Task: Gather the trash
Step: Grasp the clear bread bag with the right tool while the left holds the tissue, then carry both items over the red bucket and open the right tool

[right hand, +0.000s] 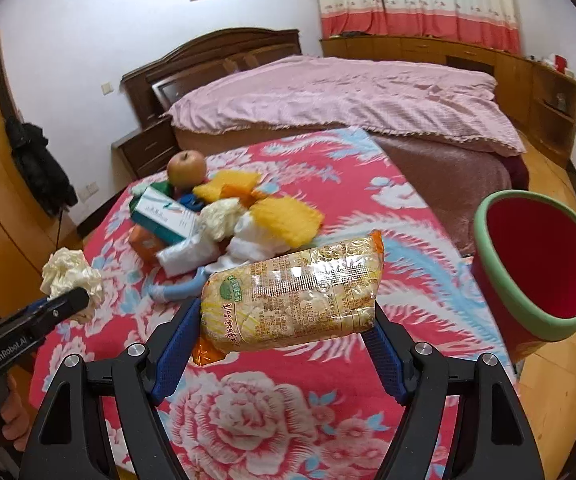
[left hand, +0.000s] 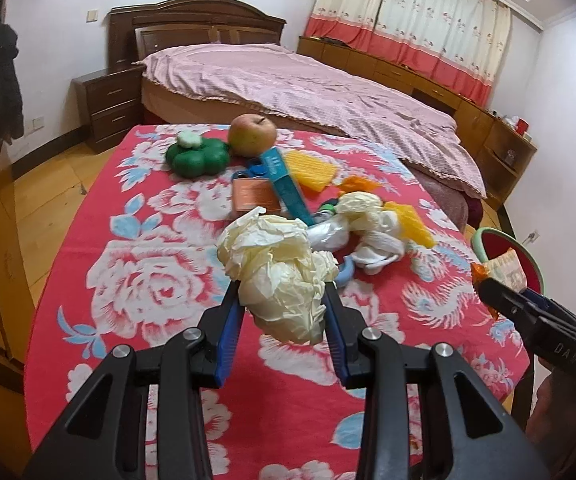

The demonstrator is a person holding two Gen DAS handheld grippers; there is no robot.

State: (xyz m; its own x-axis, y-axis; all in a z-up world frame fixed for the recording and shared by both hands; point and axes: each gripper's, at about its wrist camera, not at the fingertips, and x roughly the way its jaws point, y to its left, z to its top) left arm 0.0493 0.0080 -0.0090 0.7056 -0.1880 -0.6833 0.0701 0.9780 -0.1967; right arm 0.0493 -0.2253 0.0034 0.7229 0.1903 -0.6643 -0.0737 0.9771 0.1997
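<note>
My left gripper [left hand: 281,286] is shut on a crumpled cream paper ball [left hand: 275,268] and holds it above the red flowered tablecloth [left hand: 147,280]; the ball also shows in the right wrist view [right hand: 69,276]. My right gripper [right hand: 288,312] is shut on a yellow snack wrapper [right hand: 292,296], held above the table's right side. The red bin with a green rim [right hand: 536,264] stands just off the table's right edge, tilted toward me, and it also shows in the left wrist view [left hand: 504,248].
A pile lies mid-table: an apple [left hand: 252,134], a green pepper toy [left hand: 197,154], a teal box [left hand: 285,186], an orange box [left hand: 252,196], yellow sponges [left hand: 312,168], another paper ball [left hand: 358,204], white cloth [left hand: 376,248]. A bed [left hand: 308,84] lies behind.
</note>
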